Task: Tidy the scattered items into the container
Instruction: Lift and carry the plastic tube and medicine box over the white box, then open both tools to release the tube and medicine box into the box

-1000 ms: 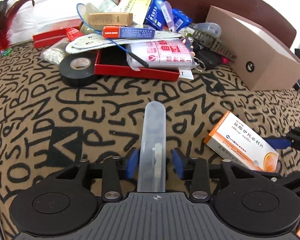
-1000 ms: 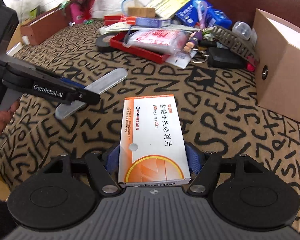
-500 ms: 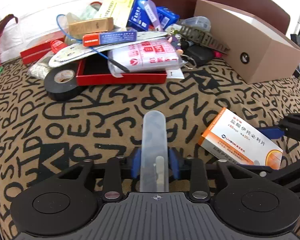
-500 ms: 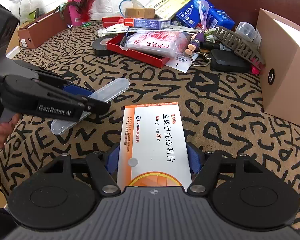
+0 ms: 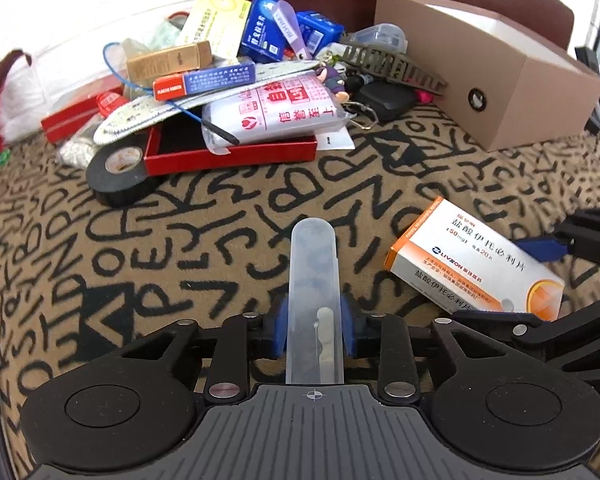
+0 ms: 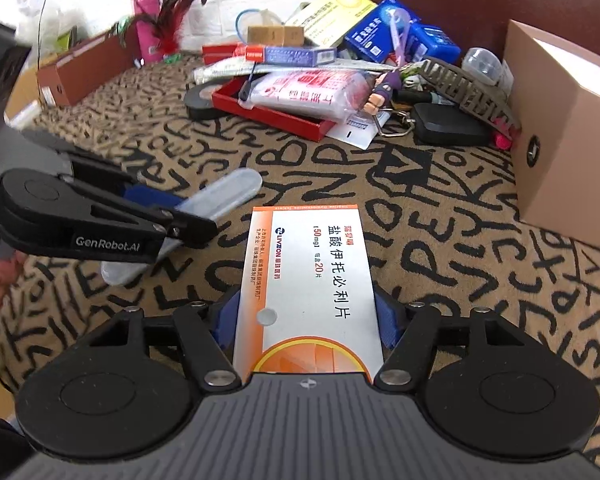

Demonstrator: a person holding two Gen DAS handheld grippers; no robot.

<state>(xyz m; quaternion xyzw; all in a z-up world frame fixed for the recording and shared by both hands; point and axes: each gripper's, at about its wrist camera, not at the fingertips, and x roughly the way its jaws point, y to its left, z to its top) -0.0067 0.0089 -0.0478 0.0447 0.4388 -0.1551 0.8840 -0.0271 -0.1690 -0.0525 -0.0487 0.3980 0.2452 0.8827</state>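
A long translucent plastic case [image 5: 314, 264] lies on the letter-patterned cloth, pointing away from me. My left gripper [image 5: 314, 332] has its jaws closing, and the blue pads press on the case's near end. From the right wrist view, the left gripper [image 6: 184, 216] holds the case [image 6: 228, 194] at a slant. An orange-and-white medicine box [image 6: 312, 272] sits lengthwise in my right gripper [image 6: 306, 320], whose jaws are closing with the pads against the box's long sides. That medicine box [image 5: 472, 264] lies right of the case. A tan cardboard box [image 5: 500, 80] stands at the far right.
A red tray [image 5: 236, 156] holds a white packet, with black tape [image 5: 118, 172] at its left. Behind it are piled blue and yellow packs, a keyring, a black pouch [image 6: 448, 124] and a grey clip. A brown box [image 6: 84, 72] and feather toy stand far left.
The left jaws have drawn in from either side of the case until the pads press on it. The left wrist view has shifted right. The right gripper keeps the medicine box between its pads.
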